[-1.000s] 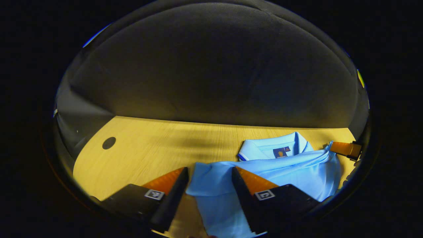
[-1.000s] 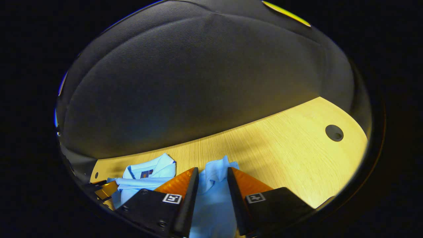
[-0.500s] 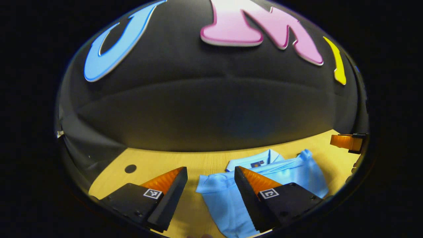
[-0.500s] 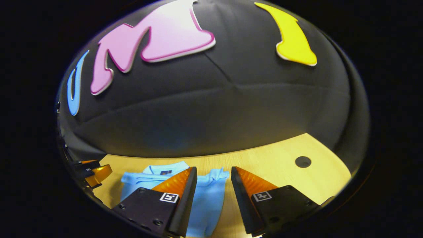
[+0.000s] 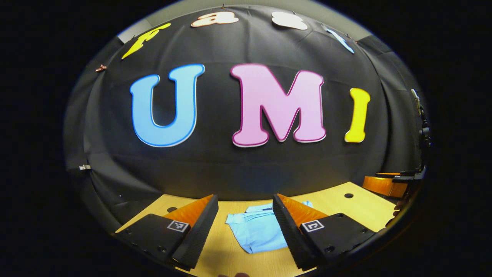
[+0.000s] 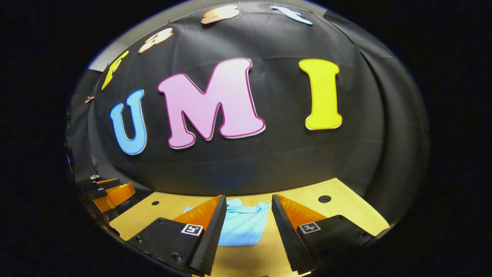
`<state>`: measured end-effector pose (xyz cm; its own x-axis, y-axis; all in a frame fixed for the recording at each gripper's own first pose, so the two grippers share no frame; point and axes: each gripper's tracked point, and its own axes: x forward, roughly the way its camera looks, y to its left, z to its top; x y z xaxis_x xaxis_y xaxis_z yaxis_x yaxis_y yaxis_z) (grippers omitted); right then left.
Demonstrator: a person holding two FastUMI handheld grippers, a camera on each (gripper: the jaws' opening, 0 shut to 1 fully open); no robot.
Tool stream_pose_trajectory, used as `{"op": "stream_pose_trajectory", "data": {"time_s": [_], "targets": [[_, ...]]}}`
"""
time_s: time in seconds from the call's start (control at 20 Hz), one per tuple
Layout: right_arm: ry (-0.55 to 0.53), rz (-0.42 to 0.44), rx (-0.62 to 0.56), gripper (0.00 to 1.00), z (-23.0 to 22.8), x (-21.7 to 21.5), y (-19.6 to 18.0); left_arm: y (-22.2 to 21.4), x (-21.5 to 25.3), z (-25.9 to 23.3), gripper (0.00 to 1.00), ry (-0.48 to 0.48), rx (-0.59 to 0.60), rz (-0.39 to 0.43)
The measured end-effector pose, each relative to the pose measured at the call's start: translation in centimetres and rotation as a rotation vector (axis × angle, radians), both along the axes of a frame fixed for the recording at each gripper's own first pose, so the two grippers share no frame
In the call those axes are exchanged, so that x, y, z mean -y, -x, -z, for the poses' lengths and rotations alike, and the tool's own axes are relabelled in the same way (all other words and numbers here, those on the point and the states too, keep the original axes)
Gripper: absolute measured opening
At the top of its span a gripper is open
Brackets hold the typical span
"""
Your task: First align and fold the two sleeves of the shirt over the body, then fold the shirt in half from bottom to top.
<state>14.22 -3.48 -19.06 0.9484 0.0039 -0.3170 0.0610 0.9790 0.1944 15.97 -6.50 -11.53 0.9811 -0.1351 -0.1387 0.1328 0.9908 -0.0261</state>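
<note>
**Shirt lies folded on the worktop, both grippers clear of it**

Shirt rests on the worktop as a compact packet, well apart from both grippers. The left gripper has its fingers spread and grasps nothing; the right gripper is the same, parted and empty. Judging from the short shape with the collar near the far edge, the sleeve folds and the bottom-to-top fold look done, so the next move probably calls only for a check of the edges. The cloth is light blue, soft, slightly wrinkled at the upper fold. The worktop is pale wood grain with small round holes.
</note>
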Motion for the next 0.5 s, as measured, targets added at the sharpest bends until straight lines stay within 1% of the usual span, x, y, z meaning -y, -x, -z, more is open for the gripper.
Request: {"op": "stream_pose_trajectory", "data": {"time_s": [0.2,0.35,0.4,0.5], "targets": [[0.006,-0.012,0.070,0.75,-6.3,-0.1,4.6,6.1,0.2,-3.7,0.91,-0.026,0.039,0.013],[-0.004,-0.027,0.093,0.78,-9.3,-0.4,7.7,9.9,0.7,-5.3,0.91,-0.006,0.042,0.034],[0.003,-0.031,0.094,0.82,-10.0,-0.4,8.7,10.7,0.6,-5.7,0.91,0.002,0.048,0.038],[0.025,-0.050,0.100,0.81,-11.0,-0.5,10.6,12.3,0.3,-6.8,0.91,0.015,0.065,0.034]]}}
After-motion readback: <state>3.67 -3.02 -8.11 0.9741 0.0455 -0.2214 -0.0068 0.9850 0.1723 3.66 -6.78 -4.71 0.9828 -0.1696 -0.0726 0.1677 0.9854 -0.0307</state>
